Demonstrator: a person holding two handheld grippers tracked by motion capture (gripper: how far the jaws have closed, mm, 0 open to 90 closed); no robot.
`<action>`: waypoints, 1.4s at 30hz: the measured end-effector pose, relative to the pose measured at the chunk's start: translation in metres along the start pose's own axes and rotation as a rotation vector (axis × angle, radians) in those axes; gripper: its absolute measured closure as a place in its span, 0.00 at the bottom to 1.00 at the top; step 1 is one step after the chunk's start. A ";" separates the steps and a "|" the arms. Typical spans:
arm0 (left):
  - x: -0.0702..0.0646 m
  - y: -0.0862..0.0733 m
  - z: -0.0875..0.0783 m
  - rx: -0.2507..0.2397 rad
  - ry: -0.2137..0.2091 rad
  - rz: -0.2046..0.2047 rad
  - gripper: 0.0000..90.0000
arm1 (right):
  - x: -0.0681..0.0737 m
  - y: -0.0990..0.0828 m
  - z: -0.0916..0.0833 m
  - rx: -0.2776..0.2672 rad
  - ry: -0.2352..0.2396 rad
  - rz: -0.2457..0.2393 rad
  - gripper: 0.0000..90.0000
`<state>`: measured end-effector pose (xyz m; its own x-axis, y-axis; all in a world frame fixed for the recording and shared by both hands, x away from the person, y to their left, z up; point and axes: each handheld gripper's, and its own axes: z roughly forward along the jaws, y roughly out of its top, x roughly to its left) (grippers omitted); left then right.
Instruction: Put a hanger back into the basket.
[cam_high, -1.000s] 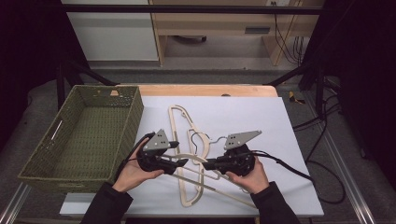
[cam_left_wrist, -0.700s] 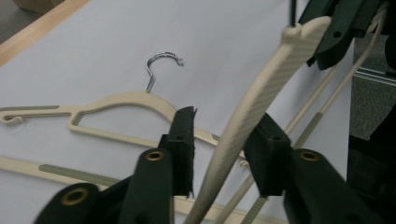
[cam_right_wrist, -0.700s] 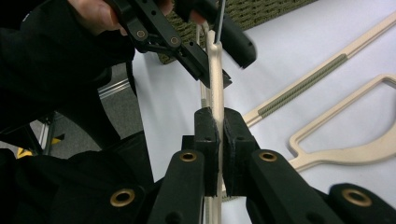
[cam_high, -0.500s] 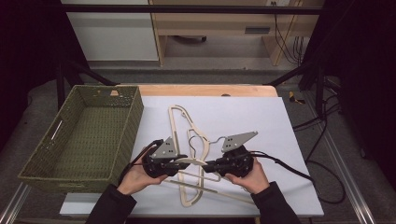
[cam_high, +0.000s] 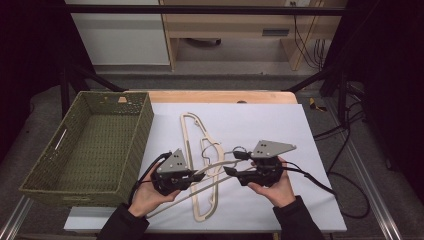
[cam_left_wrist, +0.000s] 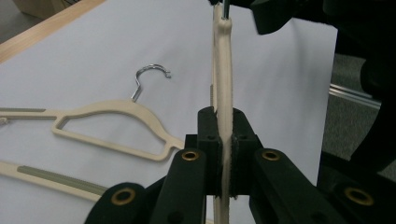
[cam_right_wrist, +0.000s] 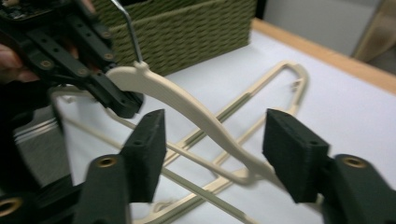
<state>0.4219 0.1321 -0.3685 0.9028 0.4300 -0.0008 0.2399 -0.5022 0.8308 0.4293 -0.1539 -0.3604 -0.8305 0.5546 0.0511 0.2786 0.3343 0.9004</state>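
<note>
**Cream Hanger Clamped by Left Gripper, Right Jaws Apart**

A cream plastic clothes hanger with a metal hook (cam_high: 220, 172) is held raised above the white table cover (cam_high: 310, 200), between the 2 hand-held grippers, near the front edge of the table. In the left gripper view, the arm of this hanger (cam_left_wrist: 223, 93) is seen edge-on, pressed between the 2 black pads of the left gripper (cam_high: 197, 176); the jaws are closed tight on it, having just been closing.

The jaws of the right gripper (cam_high: 231, 164) are set apart, having just been opening. In the right gripper view, the curved arm of the held hanger (cam_right_wrist: 187, 105) passes between the 2 pads (cam_right_wrist: 147, 149) without being pressed by either. The left gripper (cam_right_wrist: 116, 100) is seen farther off in that view, gripping the hanger beside the base of its hook.

2 further cream hangers (cam_high: 192, 145) are laid flat on the white cover, partly overlapped, beneath and beyond the held hanger. A green woven rectangular basket (cam_high: 45, 170) is placed at the left of the table, just beside the left hand (cam_high: 147, 197). The right hand (cam_high: 275, 187) is kept at the front of the cover, near its middle.
</note>
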 end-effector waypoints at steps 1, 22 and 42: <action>0.000 0.001 -0.002 -0.009 0.024 -0.011 0.95 | -0.002 -0.002 -0.004 -0.022 -0.023 0.003 0.36; 0.026 0.036 -0.075 -0.144 0.194 -0.087 0.95 | -0.037 -0.050 -0.054 -0.122 -0.241 0.176 0.07; 0.092 0.037 -0.154 -0.155 0.319 -0.107 0.95 | -0.039 -0.053 -0.066 -0.124 -0.305 0.186 0.02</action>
<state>0.4584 0.2690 -0.2523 0.7130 0.6985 0.0613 0.2475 -0.3325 0.9100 0.4152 -0.2437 -0.3815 -0.5842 0.8049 0.1044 0.3347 0.1218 0.9344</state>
